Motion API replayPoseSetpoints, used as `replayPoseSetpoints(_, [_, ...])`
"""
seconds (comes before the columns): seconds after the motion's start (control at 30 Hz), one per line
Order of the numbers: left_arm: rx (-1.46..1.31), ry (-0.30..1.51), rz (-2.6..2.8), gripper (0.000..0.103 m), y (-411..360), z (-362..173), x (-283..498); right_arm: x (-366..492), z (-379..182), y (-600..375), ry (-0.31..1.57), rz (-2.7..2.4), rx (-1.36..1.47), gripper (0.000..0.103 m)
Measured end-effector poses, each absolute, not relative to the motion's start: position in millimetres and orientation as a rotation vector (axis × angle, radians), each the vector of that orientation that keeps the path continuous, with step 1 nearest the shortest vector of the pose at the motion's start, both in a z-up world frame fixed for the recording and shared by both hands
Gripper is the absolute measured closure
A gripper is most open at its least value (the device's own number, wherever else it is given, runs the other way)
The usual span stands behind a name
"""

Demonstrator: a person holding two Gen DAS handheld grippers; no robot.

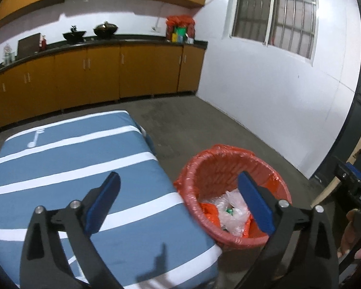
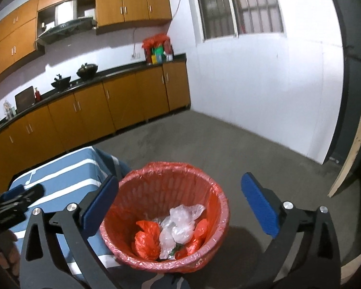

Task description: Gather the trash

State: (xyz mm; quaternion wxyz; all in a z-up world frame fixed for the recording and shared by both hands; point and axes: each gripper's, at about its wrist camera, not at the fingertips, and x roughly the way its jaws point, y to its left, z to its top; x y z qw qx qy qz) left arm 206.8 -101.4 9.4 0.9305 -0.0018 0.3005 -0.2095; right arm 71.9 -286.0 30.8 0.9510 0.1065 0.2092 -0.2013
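Both tongs, left tongs [image 1: 178, 202] and right tongs [image 2: 179, 203], gape empty; crumpled bags hide the bin [image 2: 219, 192] bottom.

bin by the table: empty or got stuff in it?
Not empty. The red-lined wastebasket stands upright, with clear plastic bags and crumpled red bags at the bottom, well below the rim.

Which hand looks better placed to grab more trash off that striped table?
Left, probably. The left gripper hangs open partly over the striped tabletop, while the open right gripper faces the red-lined bin. No loose trash shows on the tabletop, though.
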Motion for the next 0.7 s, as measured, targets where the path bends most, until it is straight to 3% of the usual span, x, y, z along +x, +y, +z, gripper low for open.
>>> replayPoseSetpoints(0.7, [0.077,0.386,-0.12,0.004,5,31,89,26,39,-190,0.359,-0.372,0.084,0.002])
